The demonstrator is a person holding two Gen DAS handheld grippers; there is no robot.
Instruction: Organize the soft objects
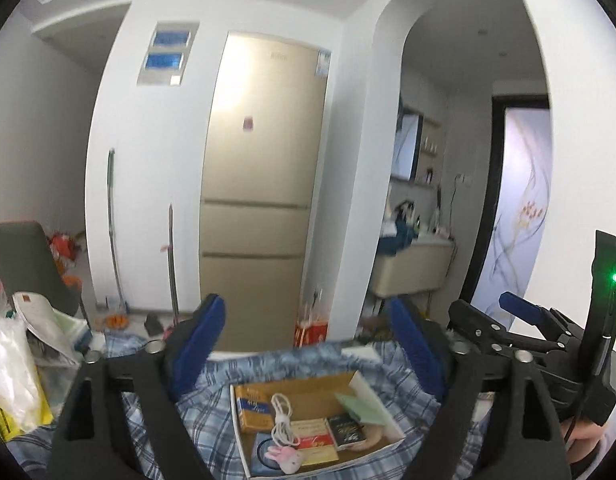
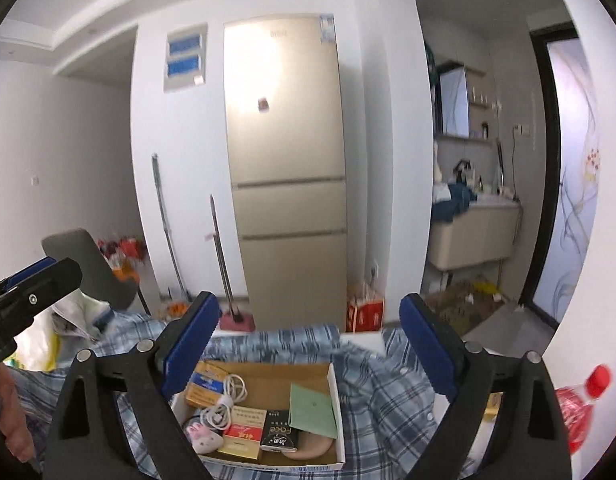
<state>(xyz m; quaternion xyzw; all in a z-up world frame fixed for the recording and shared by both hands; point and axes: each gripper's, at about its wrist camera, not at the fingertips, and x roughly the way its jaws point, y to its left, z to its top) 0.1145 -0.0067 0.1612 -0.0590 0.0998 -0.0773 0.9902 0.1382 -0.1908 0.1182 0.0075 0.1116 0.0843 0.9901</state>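
A blue plaid cloth (image 1: 212,392) (image 2: 388,392) lies spread and rumpled over the table. On it sits an open cardboard box (image 1: 356,384) (image 2: 336,392) holding small packs, a white cable (image 1: 282,416) (image 2: 224,400), a green card and a pink plush bunny (image 1: 286,458) (image 2: 204,438). My left gripper (image 1: 308,320) hangs open above the cloth, nothing between its blue pads. My right gripper (image 2: 310,316) is likewise open and holds nothing; it also shows at the right edge of the left wrist view (image 1: 508,312).
A gold fridge (image 1: 260,200) (image 2: 288,168) stands behind the table, with mop handles (image 1: 116,232) against the wall. Plastic bags and papers (image 1: 12,368) crowd the table's left end. A red-capped bottle (image 2: 580,404) lies at the right. A grey chair (image 1: 24,264) stands at left.
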